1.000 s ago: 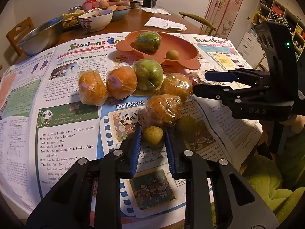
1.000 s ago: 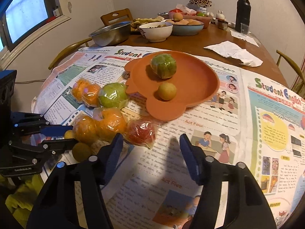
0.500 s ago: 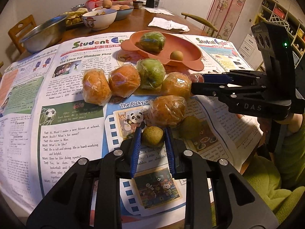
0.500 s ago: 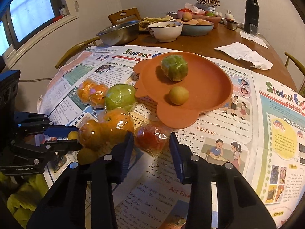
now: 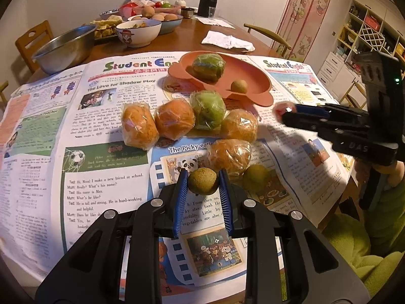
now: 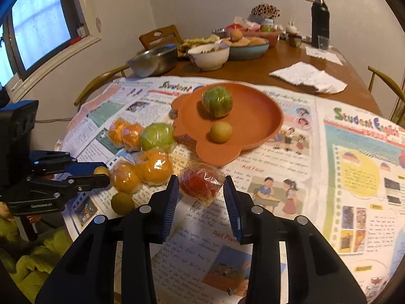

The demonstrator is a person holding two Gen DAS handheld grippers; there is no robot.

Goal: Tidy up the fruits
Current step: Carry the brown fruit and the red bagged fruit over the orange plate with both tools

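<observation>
Warm dim indoor light, soft shadows, fisheye-curved dark edges

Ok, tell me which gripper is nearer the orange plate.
Right. The right gripper, shut on a wrapped red fruit, sits just short of the plate; the left gripper is farther back.

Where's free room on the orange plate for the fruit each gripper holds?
The orange plate is bare along its right half, right of the wrapped green fruit and small brown fruit. Crowded: the wrapped oranges left of its lobed edge.

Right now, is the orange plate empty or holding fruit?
Holding fruit: the orange plate carries a wrapped green fruit and a small brown fruit; the rest lie on the newspaper.
</observation>
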